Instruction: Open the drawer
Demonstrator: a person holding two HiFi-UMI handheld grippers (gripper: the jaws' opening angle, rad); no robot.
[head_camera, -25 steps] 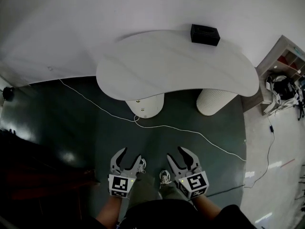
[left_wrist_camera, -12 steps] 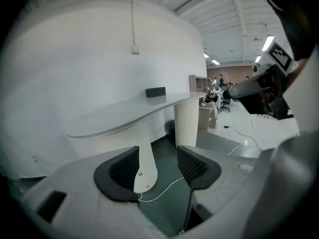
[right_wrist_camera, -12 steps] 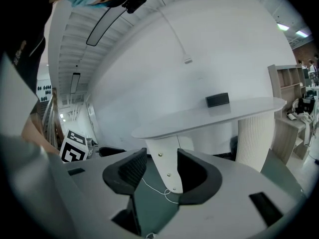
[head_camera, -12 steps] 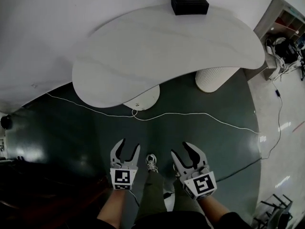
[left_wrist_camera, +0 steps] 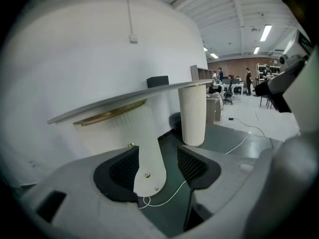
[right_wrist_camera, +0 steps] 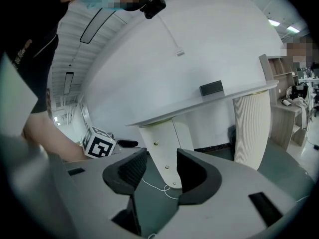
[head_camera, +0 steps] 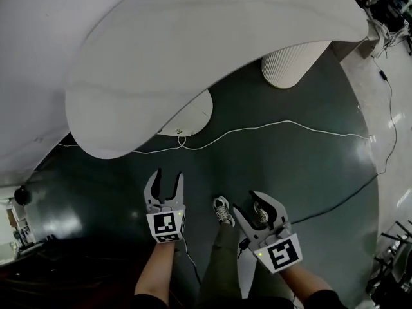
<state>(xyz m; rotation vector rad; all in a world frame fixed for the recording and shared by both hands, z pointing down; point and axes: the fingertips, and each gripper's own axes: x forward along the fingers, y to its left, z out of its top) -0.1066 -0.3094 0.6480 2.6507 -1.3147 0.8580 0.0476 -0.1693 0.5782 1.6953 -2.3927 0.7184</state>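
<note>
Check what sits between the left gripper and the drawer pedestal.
Between left gripper and drawer pedestal: dark floor and a white cable, nothing else. Shows in head view.

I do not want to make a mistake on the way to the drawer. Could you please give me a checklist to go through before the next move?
1. Left gripper jaws apart, nothing between them: ok.
2. Right gripper jaws apart, nothing between them: ok.
3. Handle found: small brass knobs sit on the smooth white pedestal: ok.
4. Drawer outline behind the knobs: cannot tell.
5. A gripper at a knob: not ok; both hang over the dark floor, apart from the pedestal.
6. Path free: not ok; a white cable lies on the floor in front of the pedestal.
</note>
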